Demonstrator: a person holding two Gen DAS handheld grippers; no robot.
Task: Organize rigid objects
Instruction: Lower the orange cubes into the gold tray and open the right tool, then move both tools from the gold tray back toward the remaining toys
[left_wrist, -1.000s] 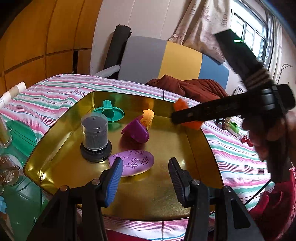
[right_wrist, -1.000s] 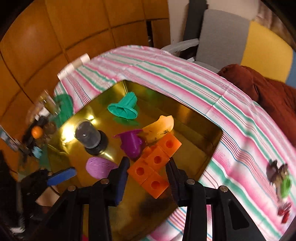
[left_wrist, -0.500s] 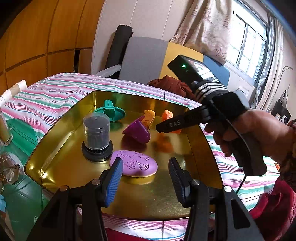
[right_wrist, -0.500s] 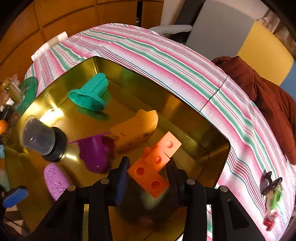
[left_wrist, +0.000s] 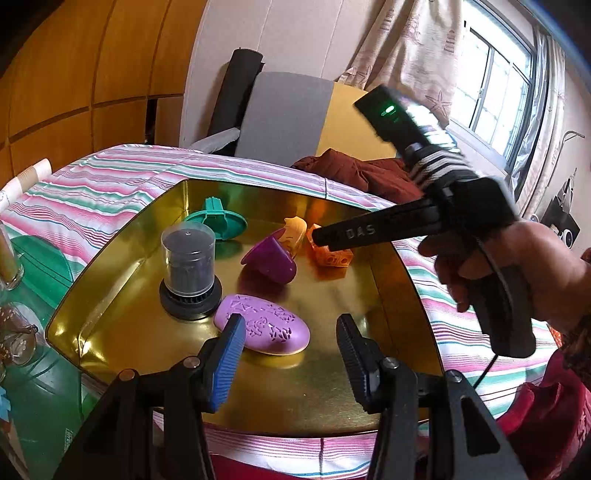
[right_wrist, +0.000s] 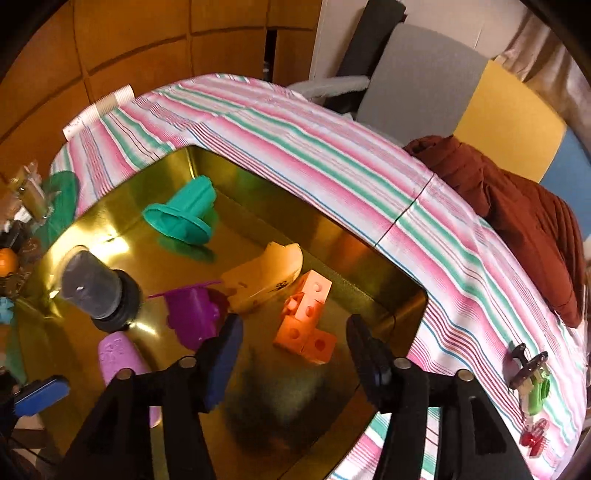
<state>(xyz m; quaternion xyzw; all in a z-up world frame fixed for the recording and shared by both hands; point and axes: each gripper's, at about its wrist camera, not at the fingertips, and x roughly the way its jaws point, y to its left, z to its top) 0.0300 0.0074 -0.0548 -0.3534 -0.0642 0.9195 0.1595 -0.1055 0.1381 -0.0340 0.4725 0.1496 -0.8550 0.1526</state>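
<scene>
Orange interlocking cube block (right_wrist: 307, 320) is lying on the floor of the gold metal tray (right_wrist: 402, 295), at centre of the right wrist view, between and just beyond the spread fingers of the right gripper (right_wrist: 293, 343), which is touching nothing; in the left wrist view the same block (left_wrist: 330, 253) is sitting at the far right of the tray (left_wrist: 110, 273), partly hidden behind the right gripper's black arm marked "DAS". Yellow-orange clog-shaped piece (right_wrist: 264, 275) is lying just left of the block and very close to it, whether touching cannot be told, with a purple scoop-shaped piece (right_wrist: 192, 314) overlapping its lower left end. Teal disc with ribbed handle (right_wrist: 181, 218) is resting on its side in the tray's upper left area. Clear-capped dark cylinder on a black round base (left_wrist: 188, 273) is standing upright at left centre of the left wrist view. Lilac oval embossed piece (left_wrist: 264, 328) is lying flat beside that base, at the tip of the blue pad of the left gripper (left_wrist: 291, 345), whose fingers are standing wide apart and gripping nothing. Striped pink, green and white cloth (right_wrist: 332, 155) is lying under the tray. Small green and red clips (right_wrist: 535, 406) are lying on the cloth at lower right, well apart from the tray. Brown garment (right_wrist: 517, 206) is bunching at the cloth's far edge.
</scene>
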